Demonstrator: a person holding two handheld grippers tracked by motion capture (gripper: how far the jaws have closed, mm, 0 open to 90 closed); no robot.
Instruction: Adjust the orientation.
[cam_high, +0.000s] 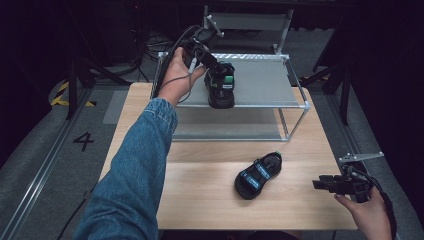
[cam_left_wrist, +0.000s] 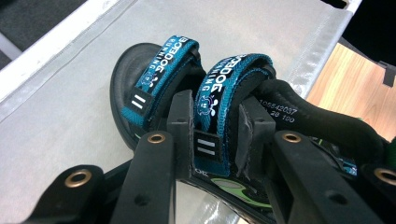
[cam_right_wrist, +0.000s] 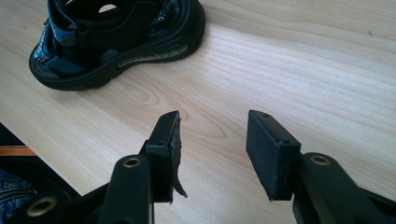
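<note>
A black sandal with blue straps (cam_high: 220, 86) rests on the grey top shelf (cam_high: 265, 82) of a metal rack. My left gripper (cam_high: 214, 70) is shut on that sandal (cam_left_wrist: 163, 88); the pads (cam_left_wrist: 181, 116) clamp its rear blue strap, with the sole on the shelf fabric (cam_left_wrist: 70, 121). The second sandal (cam_high: 258, 175) lies on the wooden table (cam_high: 200, 190), in front of the rack. At the table's right edge my right gripper (cam_high: 322, 183) stands open, empty, pointing left toward it. In the right gripper view that sandal (cam_right_wrist: 116, 42) lies ahead and left of the gripper (cam_right_wrist: 212, 140).
The rack has a lower grey shelf (cam_high: 230, 125) and a thin metal frame (cam_high: 300, 107) along its front and sides. The person's denim sleeve (cam_high: 135, 175) crosses the table's left half. Dark floor and rails surround the table.
</note>
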